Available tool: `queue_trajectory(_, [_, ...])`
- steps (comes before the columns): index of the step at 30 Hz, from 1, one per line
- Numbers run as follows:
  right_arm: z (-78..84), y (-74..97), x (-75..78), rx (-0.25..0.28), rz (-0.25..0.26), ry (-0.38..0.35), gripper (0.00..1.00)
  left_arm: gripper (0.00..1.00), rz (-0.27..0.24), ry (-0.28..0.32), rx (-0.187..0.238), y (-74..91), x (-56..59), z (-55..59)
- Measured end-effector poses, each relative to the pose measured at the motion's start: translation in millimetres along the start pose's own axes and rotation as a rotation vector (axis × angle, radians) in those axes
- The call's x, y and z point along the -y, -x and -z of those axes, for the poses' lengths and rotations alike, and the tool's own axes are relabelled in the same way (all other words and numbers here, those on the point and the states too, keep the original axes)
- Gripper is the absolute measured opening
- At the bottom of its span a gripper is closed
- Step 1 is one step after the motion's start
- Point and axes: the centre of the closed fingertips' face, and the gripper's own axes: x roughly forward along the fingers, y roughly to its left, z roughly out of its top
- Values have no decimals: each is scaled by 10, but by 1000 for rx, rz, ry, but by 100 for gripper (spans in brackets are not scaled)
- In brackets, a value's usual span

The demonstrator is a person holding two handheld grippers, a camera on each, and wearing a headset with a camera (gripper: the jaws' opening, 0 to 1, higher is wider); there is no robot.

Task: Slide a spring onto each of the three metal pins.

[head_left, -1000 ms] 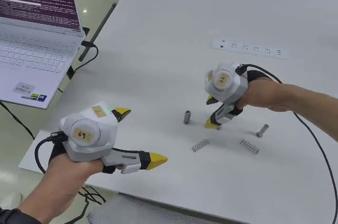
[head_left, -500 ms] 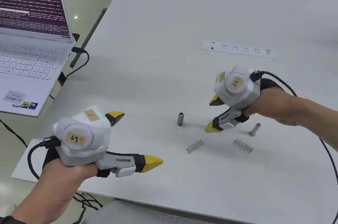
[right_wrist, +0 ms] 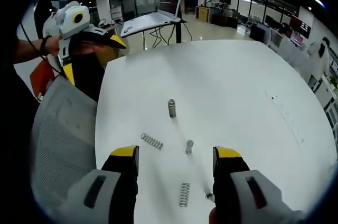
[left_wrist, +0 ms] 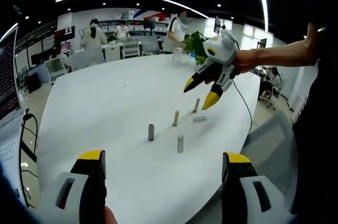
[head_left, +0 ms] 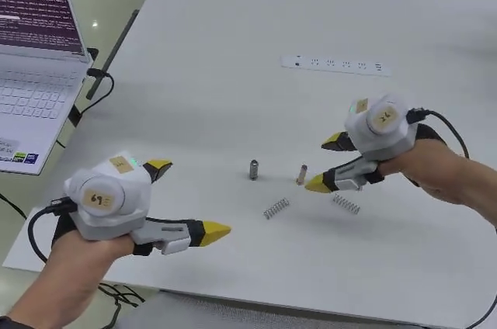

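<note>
Two grippers, both empty, yellow-tipped jaws spread wide. Right gripper (head_left: 326, 162) hovers over the smooth white tabletop (head_left: 233, 73). Just beside its lower tip stands a bare pin (head_left: 302, 174), a slim, smooth metal cyl., upright. A loose spring (head_left: 345, 204) lies near that gripper and a second spring (head_left: 276, 208) further left, both fine wire coils lying flat. Left of the bare pin is a sprung pin (head_left: 254, 170), upright, ribbed w/ a coil round it. Third pin (left_wrist: 196, 105) sits below the right gripper in the left gripper view. Left gripper (head_left: 186, 197) is well apart, at the near edge.
</note>
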Motion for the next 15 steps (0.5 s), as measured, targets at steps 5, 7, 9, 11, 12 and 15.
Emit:
queue_trajectory(5, [151,151,46,47,39,-75,58,88,5,-2,3,-19,21,-44])
queue_trajectory(7, [180,213,29,68,47,-103,59,88,4,-2,3,-23,22,-53])
queue_trajectory(9, [219,281,14,85,60,-127,61,88,4,-3,2,-28,10,-53])
queue_trajectory(11, [247,344,-5,100,72,-143,62,88,5,-3,2,-29,11,-56])
queue_trajectory(12, [258,370,-14,106,75,-152,63,88,6,-6,0,-31,9,-55])
queue_trajectory(15, [283,451,-50,129,87,-174,66,88,8,-6,-2,-41,13,-61])
